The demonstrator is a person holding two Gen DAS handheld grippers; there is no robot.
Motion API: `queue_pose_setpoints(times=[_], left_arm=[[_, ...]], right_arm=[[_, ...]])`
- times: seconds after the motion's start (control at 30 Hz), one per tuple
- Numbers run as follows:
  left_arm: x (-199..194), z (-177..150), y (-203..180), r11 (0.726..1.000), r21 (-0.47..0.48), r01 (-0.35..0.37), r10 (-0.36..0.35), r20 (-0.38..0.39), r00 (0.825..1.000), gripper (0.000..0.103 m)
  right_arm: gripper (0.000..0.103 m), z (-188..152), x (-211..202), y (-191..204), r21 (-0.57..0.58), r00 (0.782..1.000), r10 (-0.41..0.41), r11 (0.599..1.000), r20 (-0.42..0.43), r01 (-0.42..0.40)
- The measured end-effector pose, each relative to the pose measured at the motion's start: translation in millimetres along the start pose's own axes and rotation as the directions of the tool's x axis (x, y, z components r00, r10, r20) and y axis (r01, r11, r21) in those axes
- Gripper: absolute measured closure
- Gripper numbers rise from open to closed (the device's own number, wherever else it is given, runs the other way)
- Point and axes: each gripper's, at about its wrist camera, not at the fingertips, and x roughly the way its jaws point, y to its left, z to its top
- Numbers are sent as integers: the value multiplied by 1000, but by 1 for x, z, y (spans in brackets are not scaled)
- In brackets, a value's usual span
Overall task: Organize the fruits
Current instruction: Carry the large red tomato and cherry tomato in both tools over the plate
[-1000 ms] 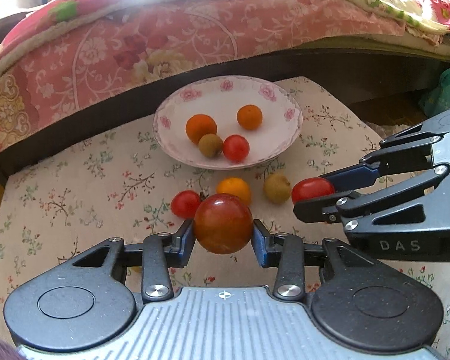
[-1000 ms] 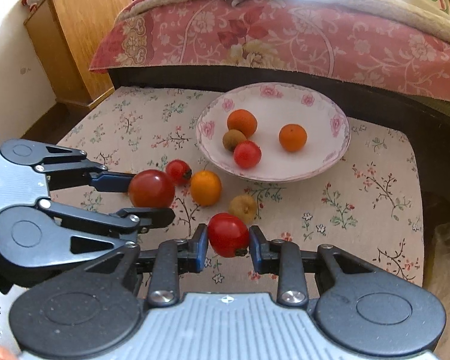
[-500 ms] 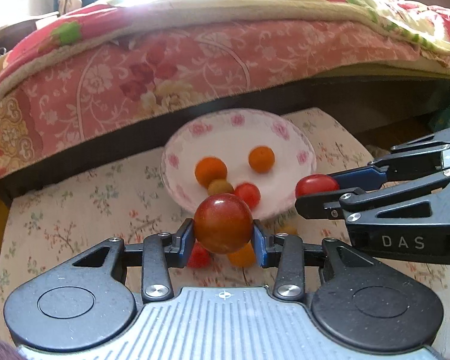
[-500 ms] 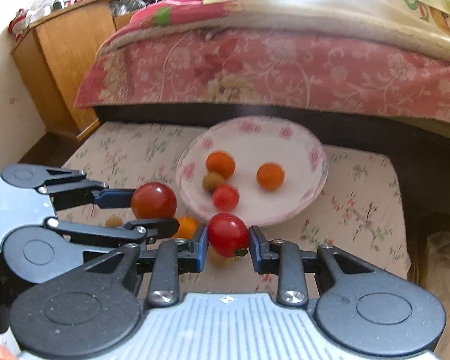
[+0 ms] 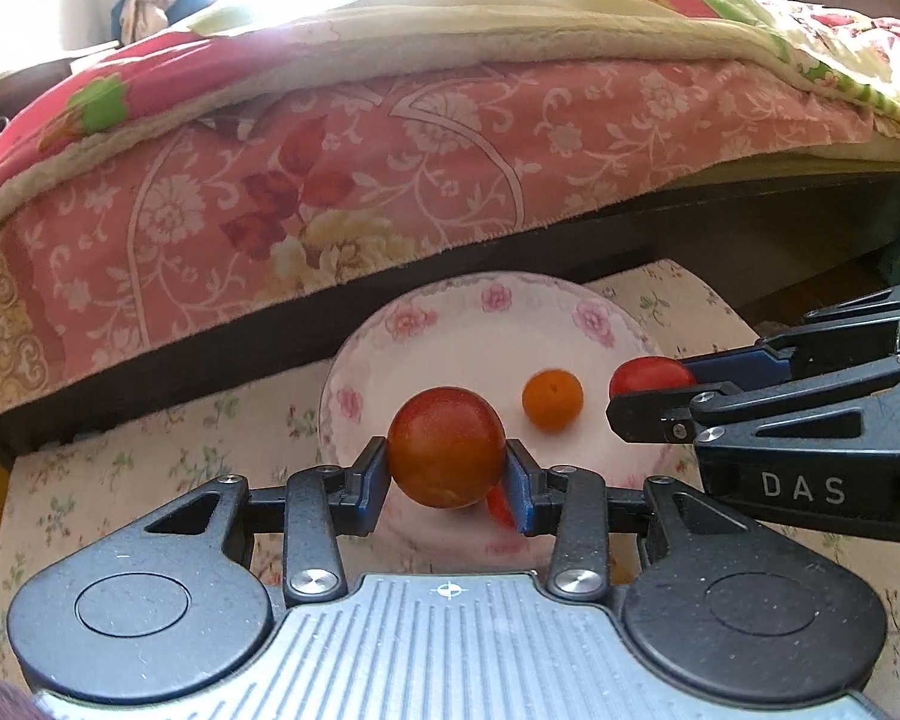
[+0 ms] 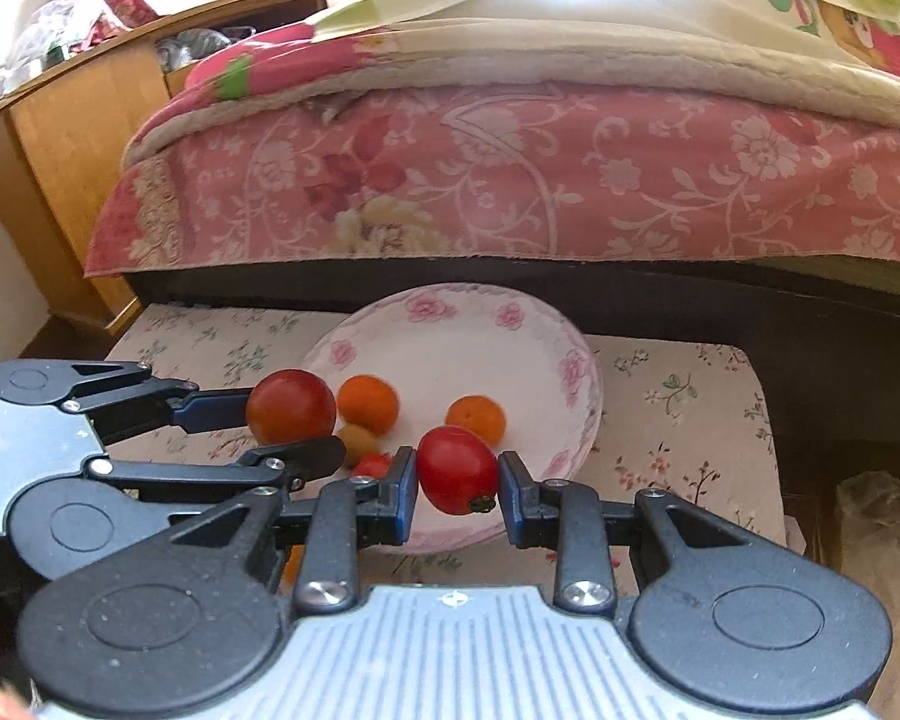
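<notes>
My left gripper (image 5: 447, 474) is shut on a large dark-red tomato (image 5: 446, 447) and holds it above the near part of the white floral plate (image 5: 486, 300). My right gripper (image 6: 456, 483) is shut on a smaller red tomato (image 6: 456, 469) and holds it above the plate (image 6: 546, 336) too. The right gripper also shows in the left wrist view (image 5: 654, 396), to the right. On the plate lie two orange fruits (image 6: 476, 418) (image 6: 368, 403), a brownish fruit (image 6: 358, 437) and a small red tomato (image 6: 372, 465). Fruits on the table are mostly hidden behind the grippers.
The plate stands on a low table with a floral cloth (image 6: 678, 420). Behind it is a bed with a pink floral cover (image 5: 390, 168) overhanging a dark frame. A wooden cabinet (image 6: 60, 138) stands at the far left. A plastic bag (image 6: 882, 516) lies right of the table.
Both grippers have moved forward and up with their tomatoes, from over the loose fruits on the cloth to over the plate. The loose fruits have dropped out of sight.
</notes>
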Motion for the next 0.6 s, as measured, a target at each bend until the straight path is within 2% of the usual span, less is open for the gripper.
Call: queue_pose_setpoints(times=[0.6], left_arm=[[35,11,15,1000,8,-20,19,33,999,55]], right_arm=[[70,21,35,-8,-29,999,-27,999,19,27]])
